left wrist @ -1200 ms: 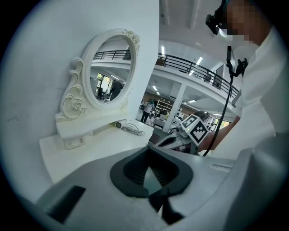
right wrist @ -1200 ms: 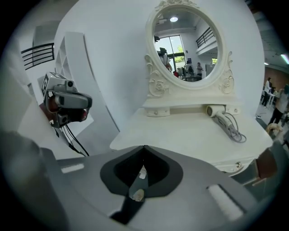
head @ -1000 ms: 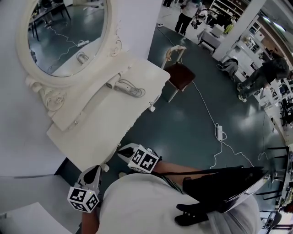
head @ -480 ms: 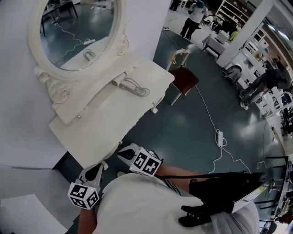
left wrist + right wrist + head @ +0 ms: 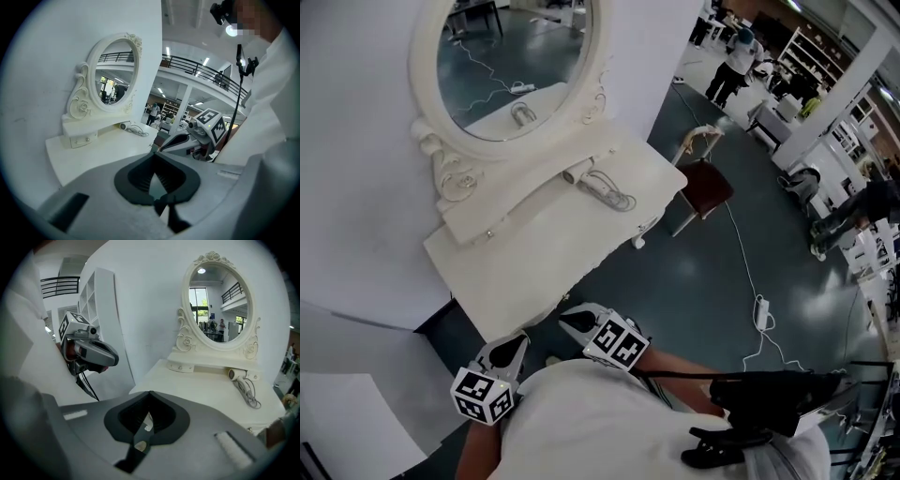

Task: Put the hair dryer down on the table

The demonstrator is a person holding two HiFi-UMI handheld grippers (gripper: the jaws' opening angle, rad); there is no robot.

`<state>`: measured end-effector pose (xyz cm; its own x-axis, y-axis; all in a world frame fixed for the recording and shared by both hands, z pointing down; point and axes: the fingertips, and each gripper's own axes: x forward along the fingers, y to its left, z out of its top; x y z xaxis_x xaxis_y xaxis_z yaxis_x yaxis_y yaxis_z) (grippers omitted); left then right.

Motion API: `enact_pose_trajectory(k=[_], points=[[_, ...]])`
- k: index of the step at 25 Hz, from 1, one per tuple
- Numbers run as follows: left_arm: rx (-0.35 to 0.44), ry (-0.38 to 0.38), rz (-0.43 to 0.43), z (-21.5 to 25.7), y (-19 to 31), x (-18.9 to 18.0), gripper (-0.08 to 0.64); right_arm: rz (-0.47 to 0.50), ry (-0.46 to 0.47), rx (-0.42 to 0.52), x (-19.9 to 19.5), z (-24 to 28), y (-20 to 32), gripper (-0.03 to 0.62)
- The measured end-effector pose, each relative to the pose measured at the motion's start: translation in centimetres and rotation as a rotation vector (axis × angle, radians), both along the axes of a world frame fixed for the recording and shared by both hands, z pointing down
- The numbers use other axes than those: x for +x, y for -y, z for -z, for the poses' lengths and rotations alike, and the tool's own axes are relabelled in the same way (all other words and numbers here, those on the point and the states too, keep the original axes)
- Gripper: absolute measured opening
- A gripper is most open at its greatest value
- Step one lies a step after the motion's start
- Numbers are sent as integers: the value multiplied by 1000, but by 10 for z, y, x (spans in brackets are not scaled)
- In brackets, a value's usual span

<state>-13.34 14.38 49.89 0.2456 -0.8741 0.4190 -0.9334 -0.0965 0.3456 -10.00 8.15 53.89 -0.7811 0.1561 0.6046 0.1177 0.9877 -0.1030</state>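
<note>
well apart from both grippers, the white hair dryer [image 5: 581,174] lies beside its coiled cord on the white vanity table [image 5: 534,248], below the ornate oval mirror [image 5: 511,56]. the left gripper [image 5: 519,338] and right gripper [image 5: 568,320] hover near the table's front edge, jaws together, empty.

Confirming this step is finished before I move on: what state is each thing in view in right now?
hair dryer: lying on the tabletop, neither tool touching it.
dryer cord: loosely coiled beside it.
left tool: shut, empty, held clear of the tabletop.
right tool: shut, empty, held clear of the tabletop.
small drawer under the mirror: closed.
chair: upright, unoccupied.
</note>
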Motion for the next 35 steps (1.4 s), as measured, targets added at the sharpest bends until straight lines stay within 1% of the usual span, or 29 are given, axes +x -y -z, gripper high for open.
enact_pose_trajectory(k=[10,14,21,29,35], points=[[-1,2,-3,7,-7,6,2,6,6,3,8,10,-10,0],[-6,2,-6,5,-7,8,2,16,12,27,10,10,-9,0],[-15,1,-29,4,-1,16,2,-1,1,20,22,5,-4,0],[-32,-8,-39,-4,17,19,2,-14,-8,14,27,-2,16,-2],[-44,-20,-47,-13,49,21,2,-31,-20,6,29,-12,51,-2]])
